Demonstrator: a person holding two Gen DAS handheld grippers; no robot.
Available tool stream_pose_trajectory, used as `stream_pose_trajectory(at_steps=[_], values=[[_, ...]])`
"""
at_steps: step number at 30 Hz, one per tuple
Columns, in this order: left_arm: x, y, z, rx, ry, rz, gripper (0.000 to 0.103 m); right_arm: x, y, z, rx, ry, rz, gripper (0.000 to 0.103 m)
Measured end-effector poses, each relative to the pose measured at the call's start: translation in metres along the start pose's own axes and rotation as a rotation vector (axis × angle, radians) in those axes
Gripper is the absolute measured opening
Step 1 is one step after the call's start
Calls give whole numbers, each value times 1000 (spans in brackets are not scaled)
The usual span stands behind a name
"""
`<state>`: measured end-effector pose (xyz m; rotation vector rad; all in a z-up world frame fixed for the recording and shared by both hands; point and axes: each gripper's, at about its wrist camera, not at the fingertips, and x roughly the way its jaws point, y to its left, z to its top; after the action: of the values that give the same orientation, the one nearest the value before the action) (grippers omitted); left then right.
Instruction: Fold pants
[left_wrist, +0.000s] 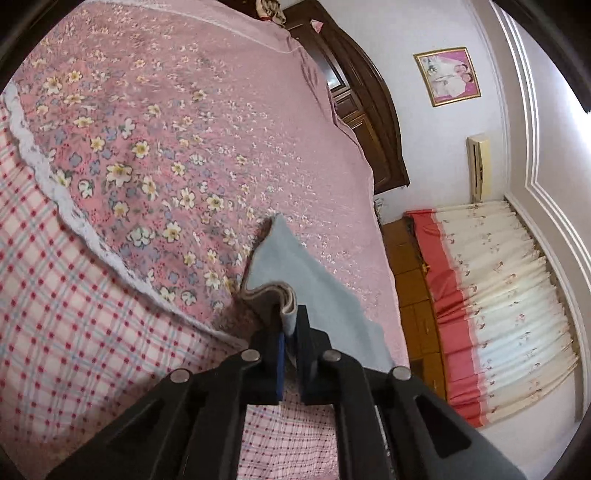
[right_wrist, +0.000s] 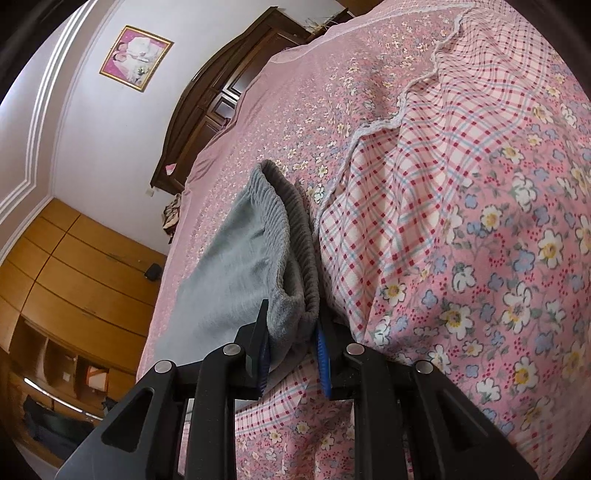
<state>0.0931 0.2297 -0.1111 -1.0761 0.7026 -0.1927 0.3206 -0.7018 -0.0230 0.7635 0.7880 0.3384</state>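
Grey-blue pants (left_wrist: 295, 273) lie on a pink floral bed. In the left wrist view my left gripper (left_wrist: 290, 317) is shut on the hem end of the pants, with the folded cuff bunched just beyond the fingertips. In the right wrist view my right gripper (right_wrist: 291, 314) is closed on the ribbed elastic waistband (right_wrist: 295, 236) of the pants (right_wrist: 229, 273), which stands open in a loop between and beyond the fingers. The cloth between the two ends is hidden from both views.
The pink floral bedspread (left_wrist: 192, 122) covers the bed, with a red checked sheet (left_wrist: 55, 280) folded back beside it. A dark wooden headboard (left_wrist: 369, 110) stands at the far end. A wooden wardrobe (right_wrist: 74, 266) and curtains (left_wrist: 509, 295) line the room.
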Motion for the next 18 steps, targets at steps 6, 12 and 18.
stream_pose_trajectory(at_steps=[6, 12, 18], values=[[-30, -4, -24, 15, -46, 9, 4, -1, -2, 1, -1, -6, 0, 17], [-32, 17, -45, -12, -37, 49, 4, -18, 4, 3, -7, -33, 5, 14], [-30, 4, -55, 77, -41, 102, 4, -28, 17, 5, -52, -27, -67, 14]])
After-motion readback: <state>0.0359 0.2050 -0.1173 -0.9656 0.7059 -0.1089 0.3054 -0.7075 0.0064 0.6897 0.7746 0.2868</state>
